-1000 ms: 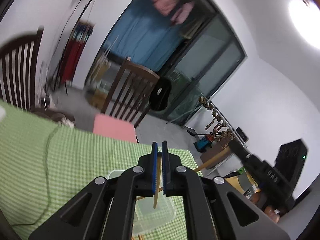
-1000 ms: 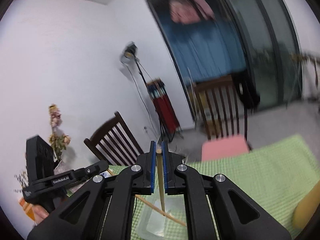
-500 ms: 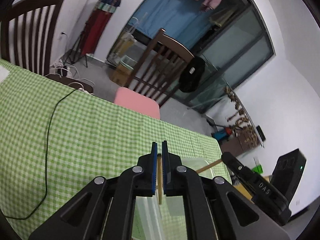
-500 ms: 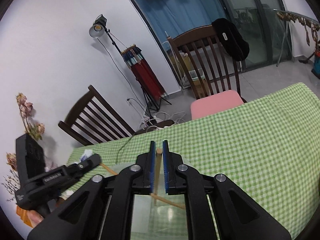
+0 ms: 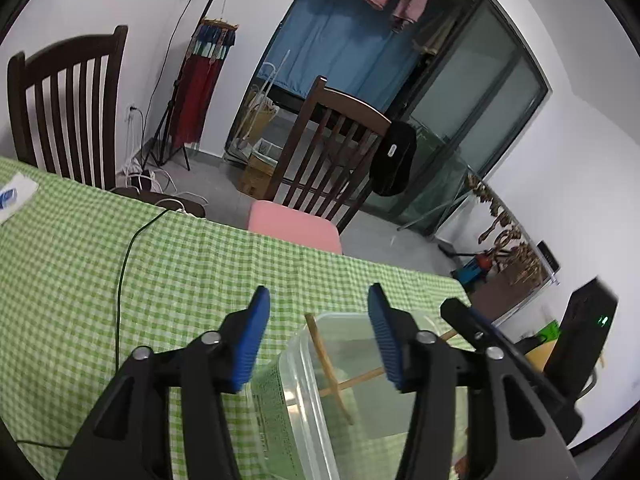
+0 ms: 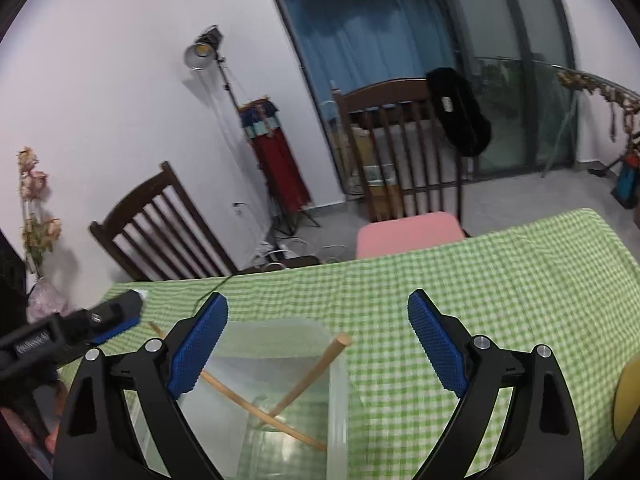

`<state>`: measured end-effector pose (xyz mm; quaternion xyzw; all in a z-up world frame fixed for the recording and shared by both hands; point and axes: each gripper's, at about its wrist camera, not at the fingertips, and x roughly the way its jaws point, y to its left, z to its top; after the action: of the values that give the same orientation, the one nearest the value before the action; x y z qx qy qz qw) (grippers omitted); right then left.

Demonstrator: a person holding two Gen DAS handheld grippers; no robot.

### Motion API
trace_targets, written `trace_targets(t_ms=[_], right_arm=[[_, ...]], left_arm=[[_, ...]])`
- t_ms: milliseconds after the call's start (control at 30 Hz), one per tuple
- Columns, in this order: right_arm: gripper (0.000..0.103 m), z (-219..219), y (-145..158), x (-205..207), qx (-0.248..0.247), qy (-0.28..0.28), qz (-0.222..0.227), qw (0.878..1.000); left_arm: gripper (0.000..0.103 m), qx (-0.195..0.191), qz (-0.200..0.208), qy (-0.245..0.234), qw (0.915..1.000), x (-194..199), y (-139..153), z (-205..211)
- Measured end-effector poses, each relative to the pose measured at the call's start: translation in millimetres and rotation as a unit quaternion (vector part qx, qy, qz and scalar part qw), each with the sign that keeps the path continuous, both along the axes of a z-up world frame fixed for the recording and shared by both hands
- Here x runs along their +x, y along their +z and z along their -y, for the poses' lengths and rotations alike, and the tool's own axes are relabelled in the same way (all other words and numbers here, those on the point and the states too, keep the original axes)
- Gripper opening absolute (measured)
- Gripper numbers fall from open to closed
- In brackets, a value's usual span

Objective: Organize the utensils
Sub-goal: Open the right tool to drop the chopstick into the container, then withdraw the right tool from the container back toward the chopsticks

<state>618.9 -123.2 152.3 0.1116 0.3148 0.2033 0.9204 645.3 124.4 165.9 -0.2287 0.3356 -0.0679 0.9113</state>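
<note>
A clear plastic container (image 5: 304, 392) stands on the green checked tablecloth (image 5: 180, 272), also in the right wrist view (image 6: 336, 376). Two wooden utensil handles lie crossed inside it: one (image 5: 328, 364) leans toward the left gripper, the other (image 5: 360, 378) crosses it. In the right wrist view they show as a stick (image 6: 308, 380) leaning on the rim and a longer one (image 6: 256, 406). My left gripper (image 5: 320, 340) is open and empty above the container. My right gripper (image 6: 316, 348) is open and empty above it from the other side.
Two dark wooden chairs (image 5: 68, 104) stand at the table's far side, one with a pink cushion (image 5: 296, 230). A dark cable (image 5: 124, 264) runs across the cloth. A white packet (image 5: 14, 196) lies at far left. A yellow object (image 6: 628, 396) sits at the right edge.
Both grippers were shut on wooden utensil handles; both have opened, and the two handles now rest crossed in the container. Both views have tilted down toward the table.
</note>
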Motion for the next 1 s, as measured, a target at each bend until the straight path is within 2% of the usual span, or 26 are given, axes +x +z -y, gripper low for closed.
trace_targets(t_ms=[133, 267, 367, 400, 467, 567, 700, 833, 1000], right_arm=[[0.088, -4.0, -3.1, 4.8, 0.002, 0.022, -0.019, 1.0], [0.088, 0.2, -4.3, 1.5, 0.001, -0.001, -0.039, 0.999], [0.088, -2.9, -4.0, -5.0, -0.01, -0.007, -0.052, 0.999], [0.088, -5.2, -3.9, -7.0, -0.016, -0.006, -0.053, 0.998], [0.088, -6.4, -3.6, -11.3, -0.022, -0.012, -0.05, 0.998], [0.088, -4.0, -4.8, -10.8, -0.012, -0.017, -0.059, 0.998], [0.088, 4.6, -9.6, -8.5, 0.027, -0.033, -0.082, 0.996], [0.088, 0.0, -8.1, -12.2, 0.019, -0.041, -0.081, 0.996], [0.088, 0.7, -7.0, -25.8, 0.017, -0.035, -0.085, 0.996]], left_arm=[[0.057, 0.023, -0.001, 0.011, 0.9997, 2.4, -2.0, 5.1], [0.059, 0.05, -0.005, 0.022, 0.9985, 7.5, -8.6, 7.1], [0.06, 0.057, -0.016, 0.025, 0.9979, 14.0, -18.0, 6.3], [0.066, 0.054, -0.016, 0.026, 0.9981, 15.5, -21.0, 5.5], [0.07, 0.051, -0.01, 0.035, 0.9981, 16.1, -23.9, 4.2], [0.07, 0.048, -0.007, 0.035, 0.9982, 17.7, -25.7, 4.8], [0.068, 0.064, -0.009, 0.042, 0.9971, 18.4, -22.5, 8.7], [0.069, 0.055, -0.002, 0.06, 0.9967, 15.1, -16.4, 5.3], [0.068, 0.067, -0.005, 0.063, 0.9957, 1.5, -6.5, 7.8]])
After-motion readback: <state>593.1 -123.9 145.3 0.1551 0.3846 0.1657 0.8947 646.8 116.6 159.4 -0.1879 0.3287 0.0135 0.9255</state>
